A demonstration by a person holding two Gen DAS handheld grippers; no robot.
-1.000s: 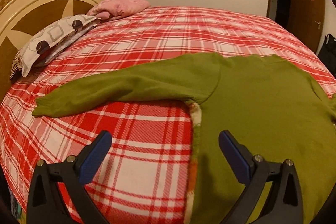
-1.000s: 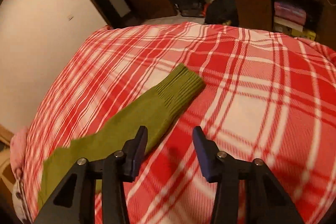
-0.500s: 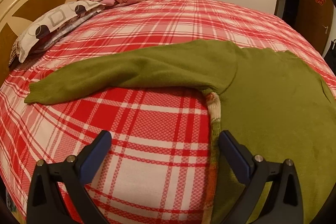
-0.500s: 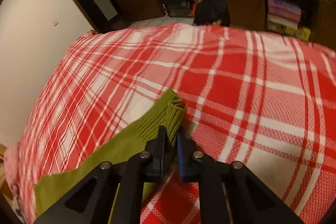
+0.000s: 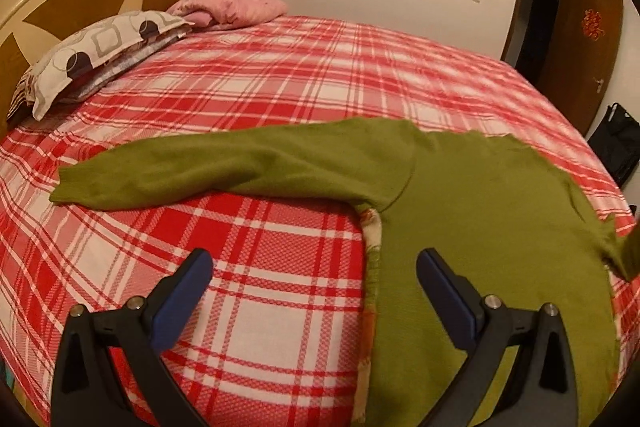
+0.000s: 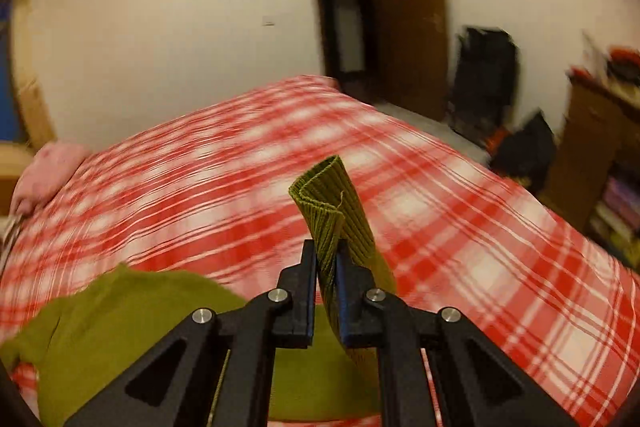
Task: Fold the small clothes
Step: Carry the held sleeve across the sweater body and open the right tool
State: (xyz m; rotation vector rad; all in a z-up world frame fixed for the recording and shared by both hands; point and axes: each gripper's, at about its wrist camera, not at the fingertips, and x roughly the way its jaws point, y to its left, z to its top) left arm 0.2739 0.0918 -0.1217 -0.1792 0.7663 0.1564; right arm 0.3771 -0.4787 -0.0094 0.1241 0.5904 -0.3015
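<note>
1. The right gripper (image 6: 325,267), which a second ago stood open over the flat cuff (image 6: 332,203), has closed on it and lifted it off the bed (image 6: 500,227); the ribbed cuff now sticks up between the pinched jaws.
2. The green sweater (image 5: 480,211) lies spread on the red plaid bed, its body under and to the right of the left gripper (image 5: 314,279), its other sleeve (image 5: 208,171) stretched flat toward the pillows (image 5: 100,51).
3. The left gripper hangs wide and empty above the sweater's side edge, much as it did a second ago.
4. The right view is smeared with motion, so the sleeve is probably being swung over the body: the first fold looks under way.
5. The flat sleeve would likely follow.
</note>
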